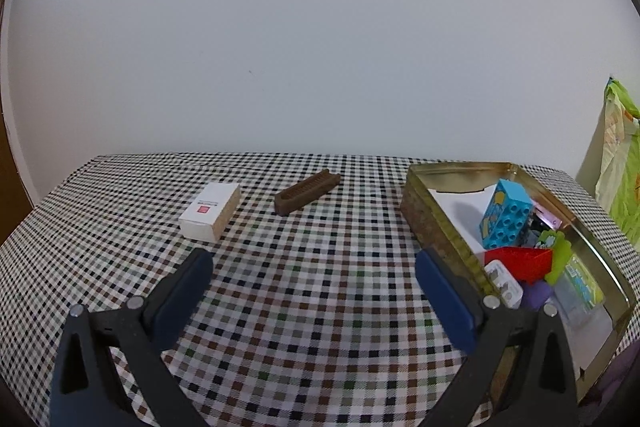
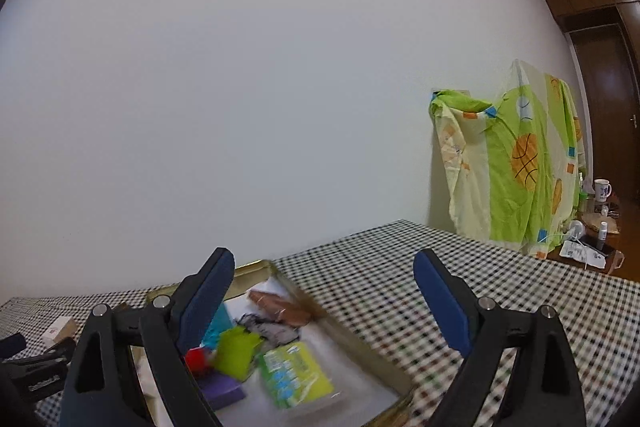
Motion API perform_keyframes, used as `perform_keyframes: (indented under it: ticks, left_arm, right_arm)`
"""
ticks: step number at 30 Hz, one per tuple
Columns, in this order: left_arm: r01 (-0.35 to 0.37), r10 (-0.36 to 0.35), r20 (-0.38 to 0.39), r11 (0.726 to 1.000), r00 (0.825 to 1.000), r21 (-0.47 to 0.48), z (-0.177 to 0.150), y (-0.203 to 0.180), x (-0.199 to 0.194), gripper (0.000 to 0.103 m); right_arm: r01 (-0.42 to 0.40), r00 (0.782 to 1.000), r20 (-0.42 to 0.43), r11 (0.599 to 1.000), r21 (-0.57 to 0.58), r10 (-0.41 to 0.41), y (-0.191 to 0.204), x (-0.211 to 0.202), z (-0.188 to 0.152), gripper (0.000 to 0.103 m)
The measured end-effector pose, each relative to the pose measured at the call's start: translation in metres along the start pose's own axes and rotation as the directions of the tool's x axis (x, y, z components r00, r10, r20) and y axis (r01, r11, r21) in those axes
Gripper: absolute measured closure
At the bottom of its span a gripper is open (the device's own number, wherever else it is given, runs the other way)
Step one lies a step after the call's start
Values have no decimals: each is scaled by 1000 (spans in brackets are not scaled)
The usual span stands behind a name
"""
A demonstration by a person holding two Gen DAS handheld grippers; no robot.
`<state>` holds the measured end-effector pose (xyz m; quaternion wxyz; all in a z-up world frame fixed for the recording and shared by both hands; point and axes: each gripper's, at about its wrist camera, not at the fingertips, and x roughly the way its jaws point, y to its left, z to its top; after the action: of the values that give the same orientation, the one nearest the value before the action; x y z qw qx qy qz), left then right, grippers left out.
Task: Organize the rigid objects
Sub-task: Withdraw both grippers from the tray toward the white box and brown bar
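Both grippers, left gripper [image 1: 314, 263] and right gripper [image 2: 324, 267], are hanging wide open, empty; white box [image 1: 210, 211] and brown comb [image 1: 307, 191] are awaiting transfer into tin [image 1: 424, 217].

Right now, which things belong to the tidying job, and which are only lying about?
Job:
- gold tin, partly filled
- white box, on the cloth
- brown comb, on the cloth
- blue block, in the tin

Lying about:
- green printed sheet
- white mug
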<state>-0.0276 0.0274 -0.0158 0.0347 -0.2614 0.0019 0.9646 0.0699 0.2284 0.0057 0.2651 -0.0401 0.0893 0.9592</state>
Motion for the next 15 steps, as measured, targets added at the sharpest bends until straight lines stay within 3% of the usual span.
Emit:
perform_keyframes:
  ticks: [15]
  left_arm:
    - [-55, 55, -5, 998, 998, -23, 0, 48, 4, 1]
  right_arm:
    - [-149, 989, -19, 986, -76, 148, 93, -24, -17, 10]
